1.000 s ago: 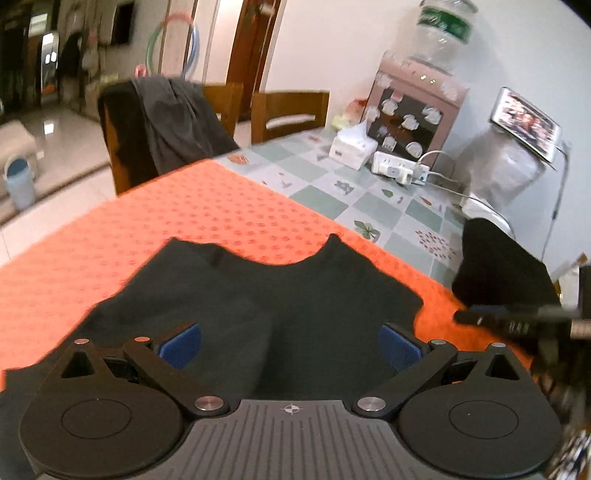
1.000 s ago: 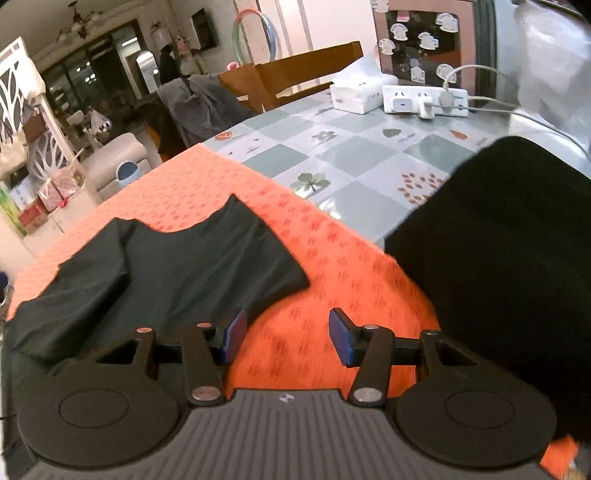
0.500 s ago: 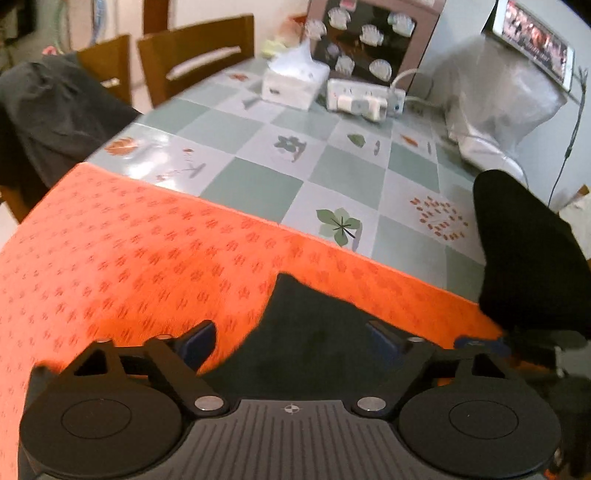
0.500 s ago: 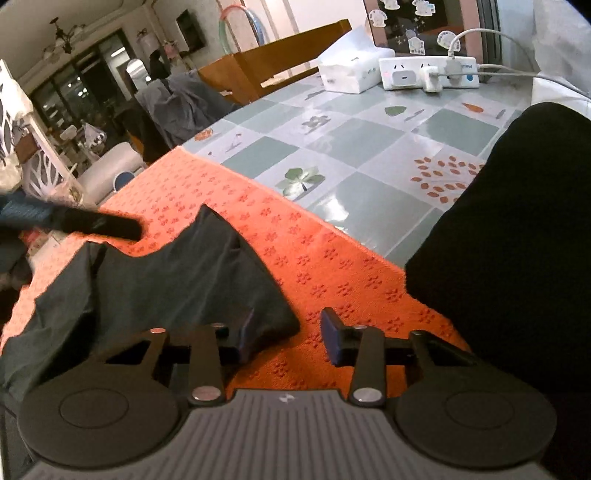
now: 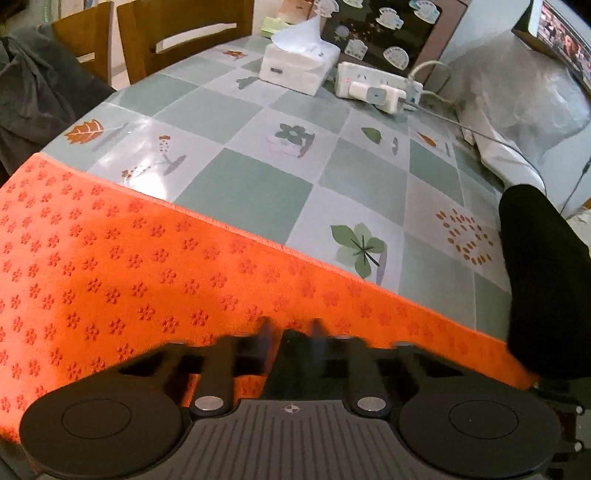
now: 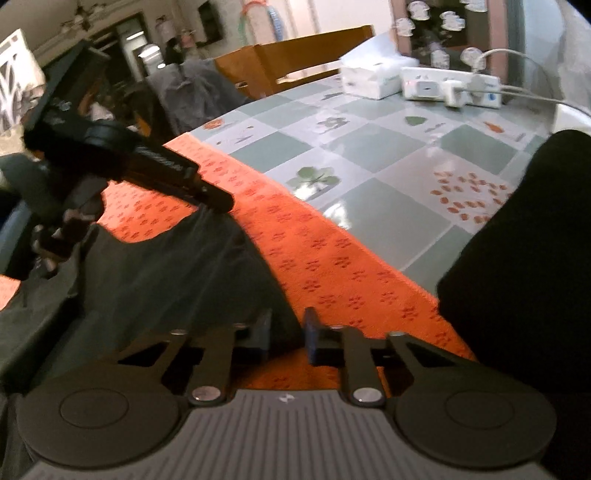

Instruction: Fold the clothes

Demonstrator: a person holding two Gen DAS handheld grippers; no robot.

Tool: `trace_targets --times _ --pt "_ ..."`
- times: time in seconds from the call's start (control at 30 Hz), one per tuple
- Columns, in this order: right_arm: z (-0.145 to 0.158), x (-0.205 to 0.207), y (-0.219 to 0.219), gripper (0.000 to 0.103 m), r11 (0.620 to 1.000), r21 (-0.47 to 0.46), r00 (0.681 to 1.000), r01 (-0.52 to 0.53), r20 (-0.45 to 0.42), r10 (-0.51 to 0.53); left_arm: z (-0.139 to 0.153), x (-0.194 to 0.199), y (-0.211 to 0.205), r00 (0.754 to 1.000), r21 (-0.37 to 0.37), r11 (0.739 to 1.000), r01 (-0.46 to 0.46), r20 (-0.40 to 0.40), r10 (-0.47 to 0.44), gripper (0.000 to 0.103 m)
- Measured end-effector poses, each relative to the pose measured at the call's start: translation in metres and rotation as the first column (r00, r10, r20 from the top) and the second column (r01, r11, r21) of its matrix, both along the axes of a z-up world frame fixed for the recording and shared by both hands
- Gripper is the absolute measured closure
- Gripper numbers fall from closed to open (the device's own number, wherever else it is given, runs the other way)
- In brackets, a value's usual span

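Seen from the left wrist: left gripper (image 5: 291,338) low over an orange mat (image 5: 129,266) stamped with small flowers, jaws drawn close together on a peak of dark garment (image 5: 295,347) pinched between them, motion-blurred. Beyond the mat, a glossy checked tablecloth (image 5: 240,192) in pale green and white with leaf and flower prints. At the far edge, a white tissue box (image 5: 299,64), a white power strip (image 5: 380,86) with a plugged adapter and trailing cable, a dark board with white cup shapes behind, a clear plastic-covered bulk at the right. Wooden chairs (image 5: 184,33) at the far left, grey clothing draped over one. A second black garment (image 5: 543,280) heaped at the right edge of the table. Seen from the right wrist: right gripper (image 6: 286,332) narrowed onto the near edge of the dark garment (image 6: 166,269), which spreads leftward across the mat (image 6: 325,254). Left gripper (image 6: 218,197) reaching in from the upper left, tip on the cloth's far corner. Same tablecloth, tissue box (image 6: 369,79) and power strip (image 6: 450,85) beyond; dim living room with a doorway far back left.
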State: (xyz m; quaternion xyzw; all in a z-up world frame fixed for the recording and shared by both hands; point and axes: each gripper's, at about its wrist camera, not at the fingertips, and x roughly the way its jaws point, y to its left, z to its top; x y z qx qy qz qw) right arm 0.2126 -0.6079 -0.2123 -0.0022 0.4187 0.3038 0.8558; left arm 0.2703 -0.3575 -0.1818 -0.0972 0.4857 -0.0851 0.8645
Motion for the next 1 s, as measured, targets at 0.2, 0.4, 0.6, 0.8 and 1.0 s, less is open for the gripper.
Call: trace_targets --times 0.2,0.4,0.6,0.8,1.0 --pt "0.014 -0.009 -0.002 0.095 1.000 0.008 0.999 -0.008 0.032 0.008 0.012 -0.010 0.006 0.999 -0.029 1.000 -0.007 0.041 0.008 0.094" --pt "0.047 -0.045 0.006 0.096 0.997 -0.027 0.987 -0.078 0.139 0.081 0.040 -0.051 0.019 0.995 -0.053 0.998 -0.027 0.095 0.032 0.094" --pt "0.075 -0.101 0.033 0.096 0.968 -0.134 0.932 -0.214 0.268 0.243 0.053 -0.107 0.038 0.986 -0.062 0.993 -0.101 0.128 0.109 0.094" --pt "0.081 -0.153 0.063 0.096 0.905 -0.256 0.843 -0.340 0.343 0.414 0.044 -0.157 0.056 0.979 -0.038 0.987 -0.157 0.128 0.160 0.094" --pt "0.065 -0.187 0.084 0.096 0.829 -0.373 0.756 -0.417 0.365 0.544 0.027 -0.183 0.070 0.973 -0.044 0.978 -0.203 0.098 0.207 0.093"
